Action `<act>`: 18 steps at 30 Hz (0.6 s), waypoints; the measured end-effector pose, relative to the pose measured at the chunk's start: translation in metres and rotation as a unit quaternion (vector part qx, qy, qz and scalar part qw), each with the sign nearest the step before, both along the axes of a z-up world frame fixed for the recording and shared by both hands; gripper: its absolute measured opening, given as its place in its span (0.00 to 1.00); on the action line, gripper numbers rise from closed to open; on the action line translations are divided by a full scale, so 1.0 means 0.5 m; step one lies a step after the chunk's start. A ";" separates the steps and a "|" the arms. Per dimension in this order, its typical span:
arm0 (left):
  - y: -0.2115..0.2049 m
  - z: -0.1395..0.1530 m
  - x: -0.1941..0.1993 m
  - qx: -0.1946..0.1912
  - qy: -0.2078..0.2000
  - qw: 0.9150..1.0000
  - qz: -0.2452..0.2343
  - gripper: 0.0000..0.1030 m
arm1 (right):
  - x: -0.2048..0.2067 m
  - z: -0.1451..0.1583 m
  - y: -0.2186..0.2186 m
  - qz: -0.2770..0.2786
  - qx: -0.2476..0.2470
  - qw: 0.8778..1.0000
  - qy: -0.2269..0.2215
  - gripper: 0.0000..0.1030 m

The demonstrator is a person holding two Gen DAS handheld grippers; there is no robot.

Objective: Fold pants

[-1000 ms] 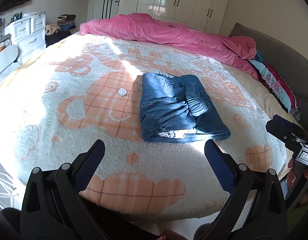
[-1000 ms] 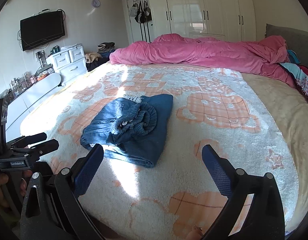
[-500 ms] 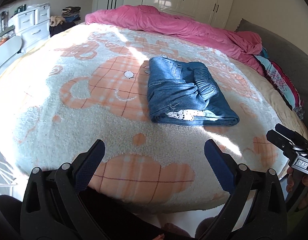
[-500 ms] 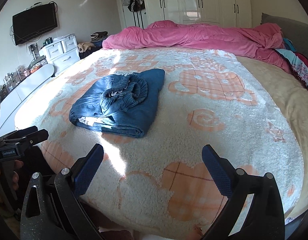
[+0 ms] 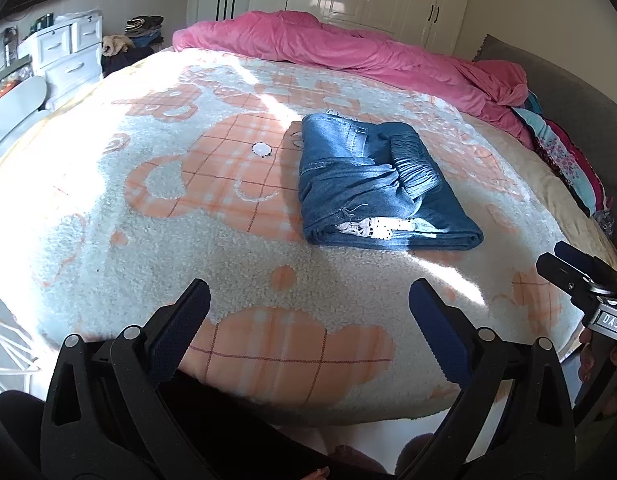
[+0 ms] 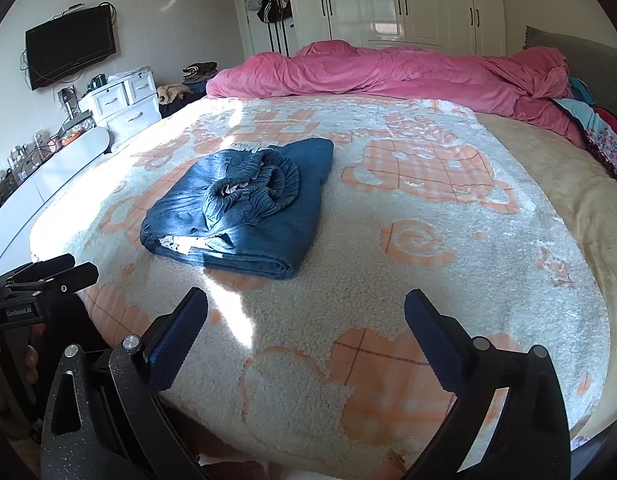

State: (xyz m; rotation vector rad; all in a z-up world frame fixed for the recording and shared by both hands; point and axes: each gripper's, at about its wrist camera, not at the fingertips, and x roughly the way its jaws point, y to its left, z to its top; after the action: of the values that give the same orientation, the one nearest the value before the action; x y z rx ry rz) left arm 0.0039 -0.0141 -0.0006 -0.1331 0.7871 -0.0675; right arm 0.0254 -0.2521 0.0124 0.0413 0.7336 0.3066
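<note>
Blue denim pants [image 5: 372,184] lie folded into a compact bundle on the white and orange blanket, elastic waistband bunched on top; the right wrist view has the same pants [image 6: 244,204] left of centre. My left gripper [image 5: 308,300] is open, held back at the bed's near edge, well short of the pants, nothing between its fingers. My right gripper [image 6: 306,308] is open too, also at the near edge and apart from the pants. Each view catches the other gripper at its side: the right gripper [image 5: 580,280] and the left gripper [image 6: 48,276].
A fleecy blanket [image 5: 188,208] covers the bed. A pink duvet [image 6: 388,72] is heaped along the far side, with patterned cloth [image 5: 564,156] and a grey headboard [image 5: 580,100] on the right. White drawers [image 6: 124,104], a wall TV [image 6: 68,44] and wardrobes [image 6: 408,0] stand beyond.
Both cameras wobbled a little: the pants rose in the views half a second ago and have sunk back partway now. The pants lie unmoved and both grippers stay open.
</note>
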 end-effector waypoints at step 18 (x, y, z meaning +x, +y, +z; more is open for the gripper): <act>0.001 0.012 -0.006 0.006 -0.006 1.000 0.009 0.91 | -0.005 -0.003 0.000 -0.001 0.000 1.000 0.002 0.95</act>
State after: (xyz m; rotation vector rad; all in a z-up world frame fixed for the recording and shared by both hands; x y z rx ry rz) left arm 0.0007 -0.0137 0.0054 -0.1275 0.7736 -0.0462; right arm 0.0230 -0.2522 0.0108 0.0426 0.7374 0.3042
